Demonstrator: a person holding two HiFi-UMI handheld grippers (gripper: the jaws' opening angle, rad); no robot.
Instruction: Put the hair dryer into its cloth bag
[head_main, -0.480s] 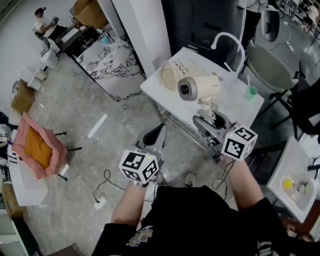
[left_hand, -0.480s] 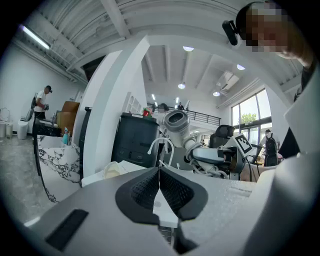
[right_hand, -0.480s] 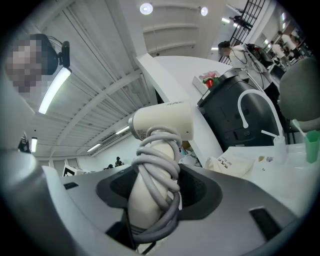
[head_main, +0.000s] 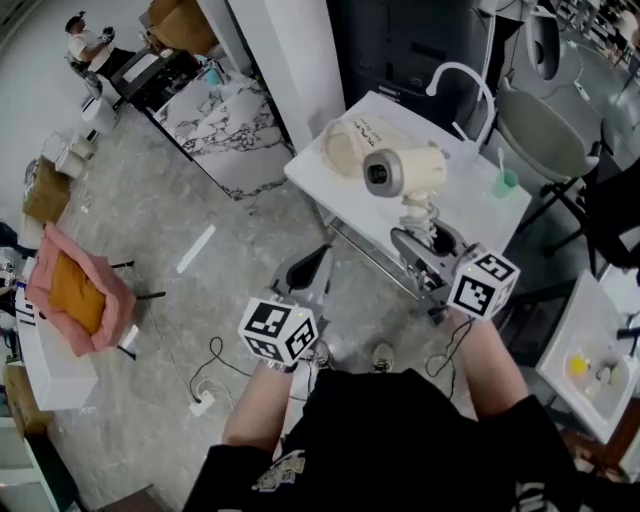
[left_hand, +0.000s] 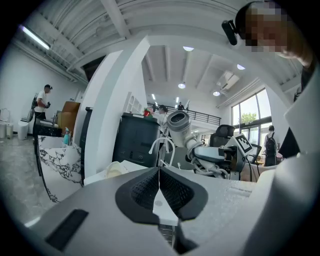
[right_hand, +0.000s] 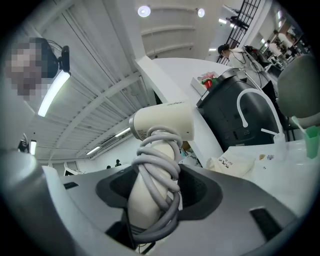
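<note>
One faucet (head_main: 458, 82) stands near our cloth bag (head_main: 345, 143); right gripper (right_hand: 152, 197) pinches the cream, cord-wrapped hair dryer (head_main: 405, 172) (left gripper (left_hand: 159, 186) pressed together).

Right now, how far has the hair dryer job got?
Done: the hair dryer, cord wrapped round its handle, is up off the table. In hand: the right gripper grips that handle, holding it near the cloth bag. Left: the bag lies on the table, unheld, dryer not yet inside; the left gripper is shut and empty.
</note>
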